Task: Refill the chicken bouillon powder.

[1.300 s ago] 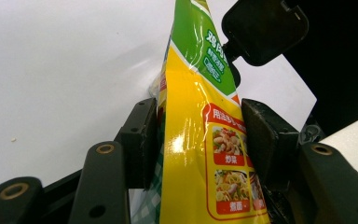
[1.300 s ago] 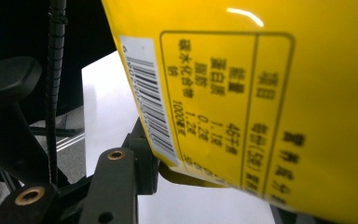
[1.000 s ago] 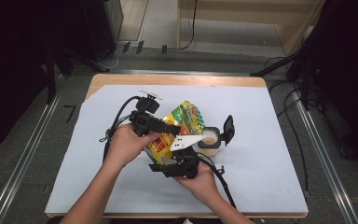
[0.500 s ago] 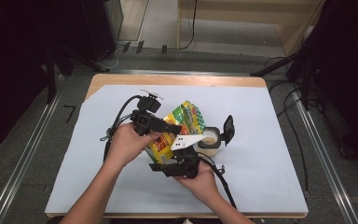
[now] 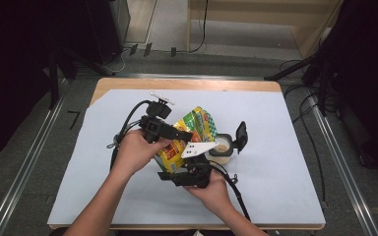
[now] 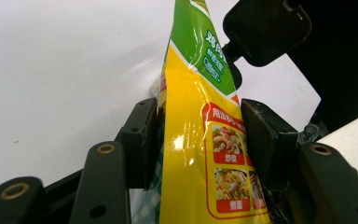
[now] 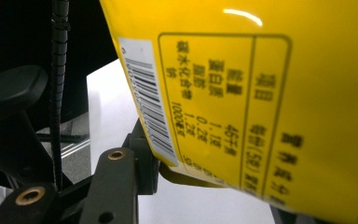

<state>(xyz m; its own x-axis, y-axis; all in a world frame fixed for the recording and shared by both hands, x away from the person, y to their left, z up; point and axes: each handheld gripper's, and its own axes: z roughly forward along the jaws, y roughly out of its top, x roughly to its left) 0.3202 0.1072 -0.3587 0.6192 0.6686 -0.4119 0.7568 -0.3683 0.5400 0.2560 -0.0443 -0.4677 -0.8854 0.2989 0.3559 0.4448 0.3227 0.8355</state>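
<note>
Open-lidded jar (image 5: 222, 147) just beside held pouch (image 5: 184, 140)

"What is under it all?"
"A wood surface (image 5: 128, 82) with a big white sheet (image 5: 285, 162) on top."

"What is past it?"
"A grey floor (image 5: 44, 162), with metal rails (image 5: 24, 172) on both sides."

"Anything else?"
"Black cables (image 5: 305, 110) lie on the floor at the right. A light wood box (image 5: 256, 24) stands at the back."
</note>
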